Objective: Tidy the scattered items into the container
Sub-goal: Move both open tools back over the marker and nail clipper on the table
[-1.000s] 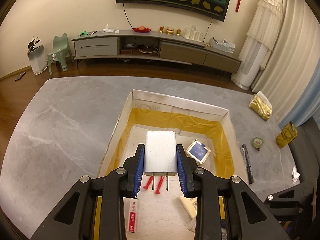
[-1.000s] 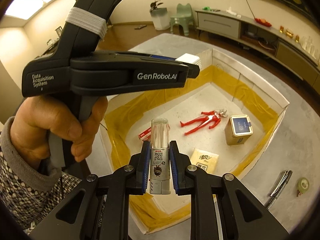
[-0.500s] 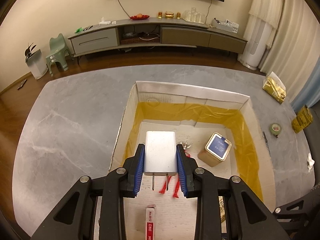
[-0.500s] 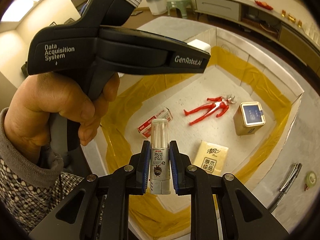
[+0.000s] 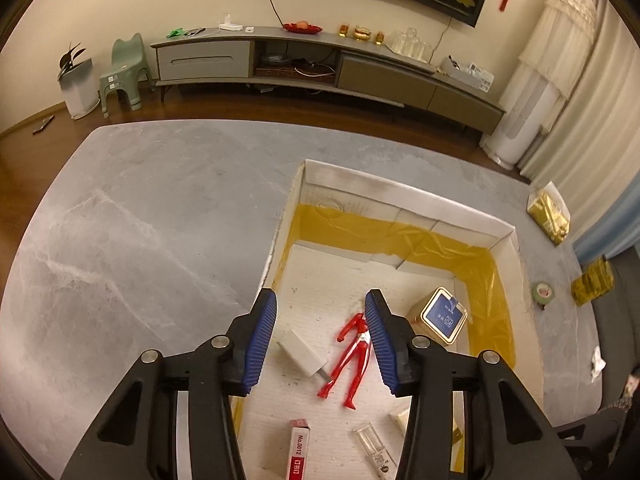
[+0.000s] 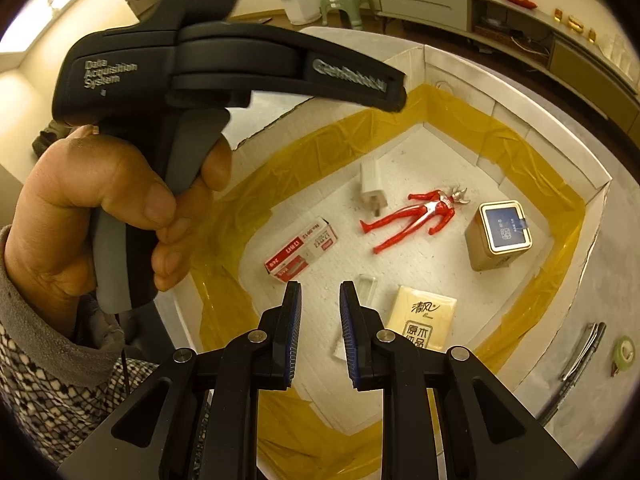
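Grey table [image 5: 120, 248]; box [image 5: 400, 196] holds charger [image 5: 300, 354]; both claws empty, agape

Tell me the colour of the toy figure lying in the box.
Red with silver details; the toy figure shows best in the right wrist view.

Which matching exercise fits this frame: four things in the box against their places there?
Things:
1. charger
2. figure
3. tin
4. tissue pack

Places, right wrist view:
A. nearest the right gripper
B. at the figure's head end, towards the right wall
C. between charger and tin
D. left of the figure, prongs down

Pairs: 1-D, 2-C, 3-B, 4-A
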A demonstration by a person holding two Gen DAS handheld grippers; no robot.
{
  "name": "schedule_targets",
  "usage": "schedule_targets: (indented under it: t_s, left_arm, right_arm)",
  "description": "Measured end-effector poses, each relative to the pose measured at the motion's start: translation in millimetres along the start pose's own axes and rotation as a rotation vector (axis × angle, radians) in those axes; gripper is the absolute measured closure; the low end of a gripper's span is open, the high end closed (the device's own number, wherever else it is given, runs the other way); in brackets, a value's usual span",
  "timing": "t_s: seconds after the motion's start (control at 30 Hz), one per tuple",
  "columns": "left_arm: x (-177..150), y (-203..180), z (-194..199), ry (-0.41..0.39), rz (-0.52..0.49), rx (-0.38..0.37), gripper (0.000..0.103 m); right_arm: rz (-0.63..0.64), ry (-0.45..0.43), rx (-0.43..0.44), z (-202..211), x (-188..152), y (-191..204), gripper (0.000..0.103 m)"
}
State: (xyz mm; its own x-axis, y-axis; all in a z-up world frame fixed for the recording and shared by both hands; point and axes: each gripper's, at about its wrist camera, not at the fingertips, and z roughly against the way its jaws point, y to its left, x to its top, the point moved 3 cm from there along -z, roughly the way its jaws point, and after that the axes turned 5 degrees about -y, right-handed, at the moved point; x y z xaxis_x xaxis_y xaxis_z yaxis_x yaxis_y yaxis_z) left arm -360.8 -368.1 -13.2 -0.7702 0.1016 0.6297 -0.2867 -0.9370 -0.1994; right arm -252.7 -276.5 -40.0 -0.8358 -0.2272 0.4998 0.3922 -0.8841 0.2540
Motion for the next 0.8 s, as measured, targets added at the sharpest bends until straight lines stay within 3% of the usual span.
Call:
schedule_targets:
  t_s: [0.53,0.8]
  left_arm:
    - [-17,-6,2,0.018,-0.023,0.017,0.055]
    - [-26,-27,34,-0.036,-0.056,0.014,0.055]
  right_arm:
    - [-0.015,-0.007,0.009,9,-10,0,0.081]
    - [-0.02,-0.051,0.037,33,-16,1,0.081]
